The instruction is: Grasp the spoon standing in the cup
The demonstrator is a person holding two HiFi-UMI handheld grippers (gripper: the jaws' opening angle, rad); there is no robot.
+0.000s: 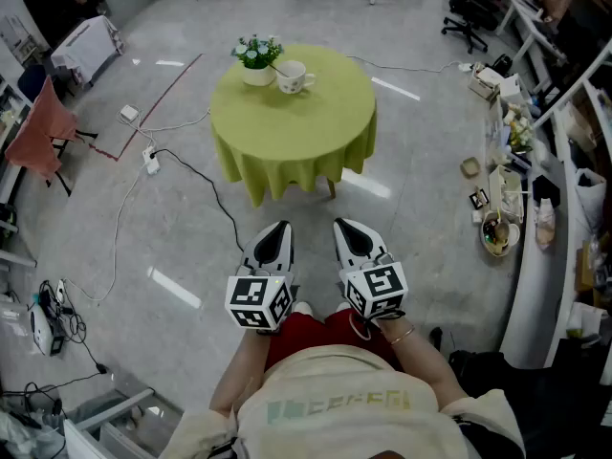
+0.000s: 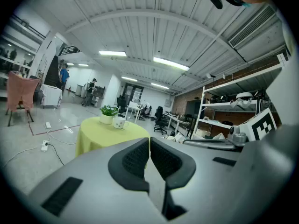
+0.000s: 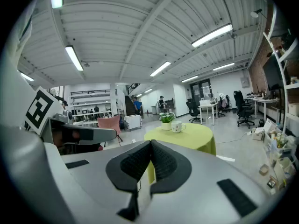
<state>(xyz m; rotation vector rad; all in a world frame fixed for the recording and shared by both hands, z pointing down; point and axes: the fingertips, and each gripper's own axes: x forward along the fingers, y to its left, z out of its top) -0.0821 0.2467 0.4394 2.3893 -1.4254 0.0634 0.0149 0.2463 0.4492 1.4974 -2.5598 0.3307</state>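
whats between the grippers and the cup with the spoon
Head view: from the left gripper and right gripper, bare floor, then the bare near part of the green table up to the cup. A black cable crosses the floor left of that path.

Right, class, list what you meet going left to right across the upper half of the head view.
Chair draped in pink cloth → potted plant → cup holding the spoon → black office chair.

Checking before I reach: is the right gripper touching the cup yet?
Apart. The head view shows floor between the right gripper and the table holding the cup.
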